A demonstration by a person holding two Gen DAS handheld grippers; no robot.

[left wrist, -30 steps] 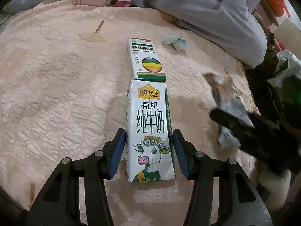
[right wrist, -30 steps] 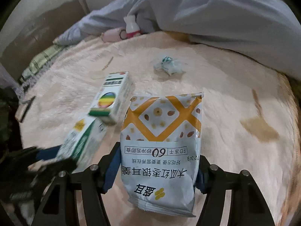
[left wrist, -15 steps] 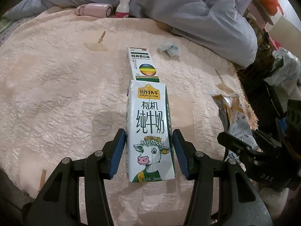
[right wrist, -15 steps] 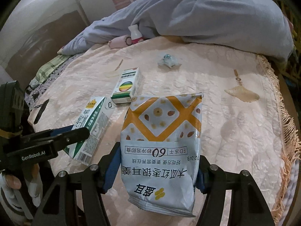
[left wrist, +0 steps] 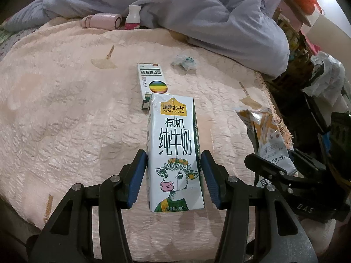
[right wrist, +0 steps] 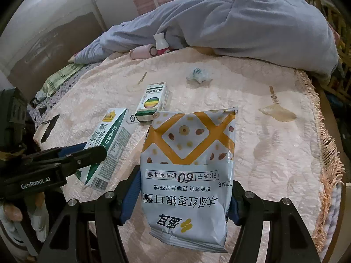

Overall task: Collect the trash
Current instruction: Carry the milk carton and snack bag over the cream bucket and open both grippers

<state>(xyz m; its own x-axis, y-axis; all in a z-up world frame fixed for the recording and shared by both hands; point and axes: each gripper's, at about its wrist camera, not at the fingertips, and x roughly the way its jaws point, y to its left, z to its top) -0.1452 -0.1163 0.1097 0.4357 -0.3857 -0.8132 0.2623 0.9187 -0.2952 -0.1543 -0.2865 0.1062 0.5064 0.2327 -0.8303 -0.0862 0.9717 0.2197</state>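
My left gripper [left wrist: 173,175] is shut on a white milk carton [left wrist: 174,151] with a cow on its front, lifted above the pink bedspread [left wrist: 65,114]. The right wrist view shows that same carton [right wrist: 109,144] from the side. My right gripper [right wrist: 179,195] is shut on a white and orange snack bag [right wrist: 188,151], also held above the bed. The left wrist view catches this bag [left wrist: 266,135] at the right. On the bed lie a small white and green box [left wrist: 152,83] and a crumpled wrapper [left wrist: 184,62].
A grey-blue quilt [left wrist: 197,11] is heaped along the far side of the bed. A pink flask [left wrist: 102,20] and a small white bottle [left wrist: 132,18] lie against it. A dark phone [right wrist: 49,128] rests near the left edge. Cluttered furniture and plastic bags [left wrist: 324,81] stand past the right edge.
Both grippers have drawn back and upward from the bed with their loads, so more of the bedspread and quilt shows. The right gripper with its bag has settled at the left view's right side.
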